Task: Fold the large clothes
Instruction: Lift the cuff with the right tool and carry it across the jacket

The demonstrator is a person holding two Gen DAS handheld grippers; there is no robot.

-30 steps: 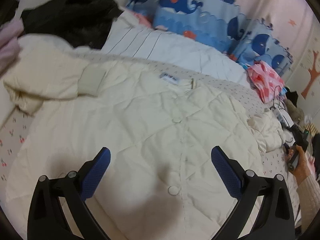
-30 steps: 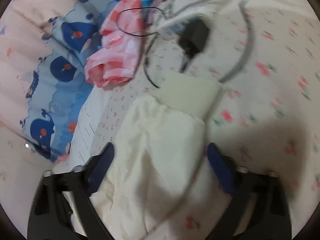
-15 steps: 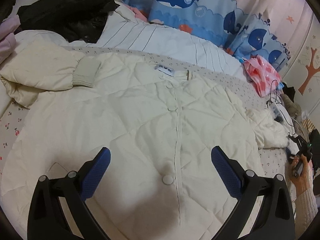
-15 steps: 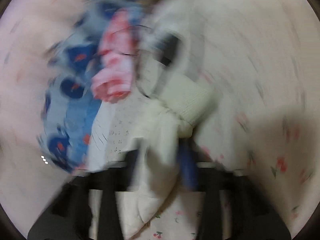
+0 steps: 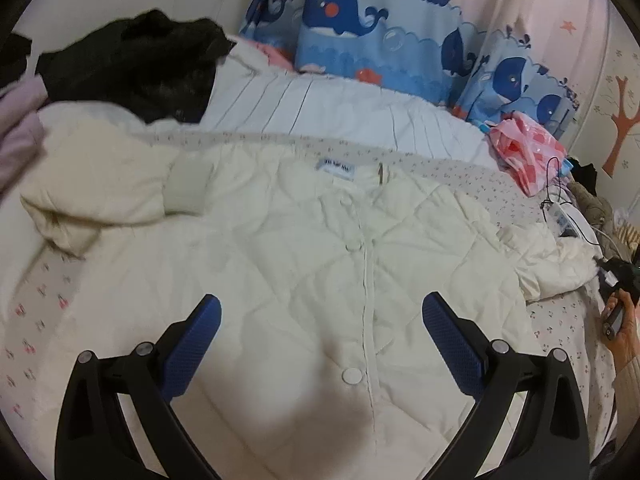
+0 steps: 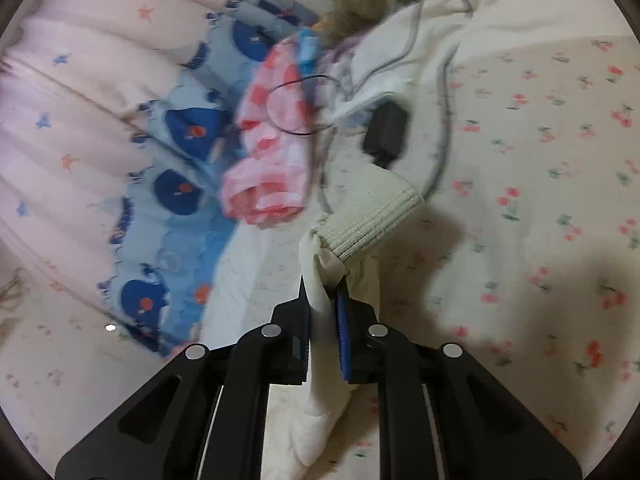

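Cream jacket sleeve [image 6: 320, 300] sits pinched inside right hand-held gripper [image 6: 324, 300].

My cream quilted jacket [image 5: 320, 280] lay on a cherry-print bedsheet [image 6: 540, 160], beside whale-patterned blue curtains [image 5: 360, 32] and black clothing [image 5: 132, 64].

I'm getting soft, dim indoor light with a pinkish cast. Both fisheye views bend hard toward black corners. My left view is fairly sharp; a shadow falls on the jacket [image 5: 320, 280]. My right view smears with motion blur toward its top.
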